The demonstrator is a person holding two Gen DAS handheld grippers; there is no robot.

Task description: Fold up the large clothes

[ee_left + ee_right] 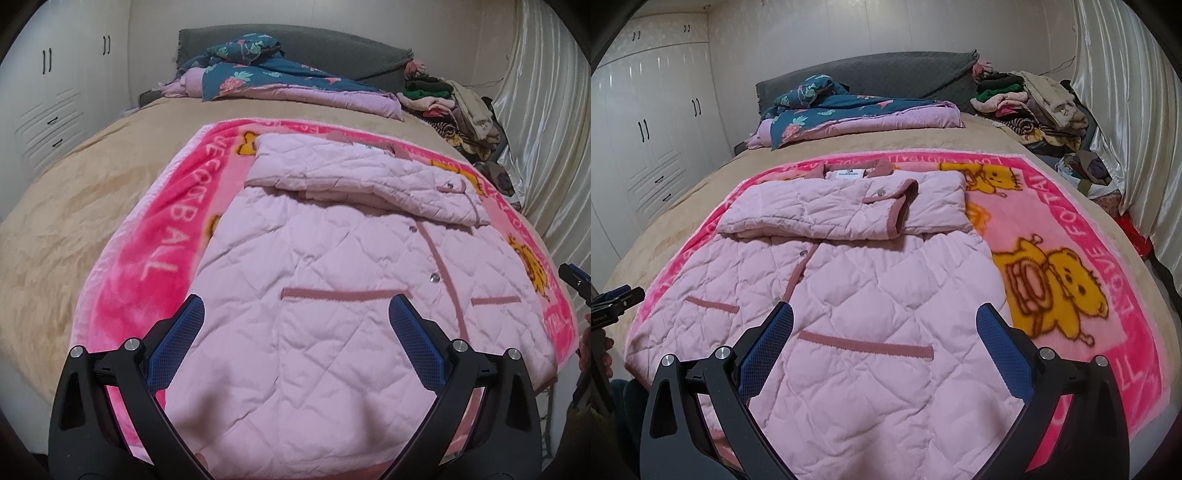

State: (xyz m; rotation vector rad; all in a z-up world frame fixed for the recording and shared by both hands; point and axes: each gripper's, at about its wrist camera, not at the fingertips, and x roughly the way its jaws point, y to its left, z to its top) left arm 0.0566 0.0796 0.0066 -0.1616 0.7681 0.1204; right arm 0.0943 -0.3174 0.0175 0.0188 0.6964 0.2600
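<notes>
1. Pink quilted jacket (332,295) lies front-up on the pink fleece blanket (147,236) spread over the bed (55,221); its sleeves are already crossed over the chest in a thick band (827,210), and the hem is nearest me.
2. My left gripper (297,336) hovers over the hem's left part with its blue pads spread wide, holding nothing.
3. My right gripper (884,336) hangs over the right pocket trim (866,341), fingers equally splayed and empty.
4. I judge the next step to be taking both hem corners and carrying them up toward the collar (882,168).
5. Risk: the padding is puffy, so a shallow pinch may catch only the top layer and the back panel will lag and bunch.
6. Risk: pinching too deep could grab the fleece blanket as well and drag it along.
7. Risk: if my two grippers lift unevenly, the fold goes crooked and the stacked sleeves may slip sideways.
8. Risk: the snap placket (436,254) could gape if I pull the corners apart.
</notes>
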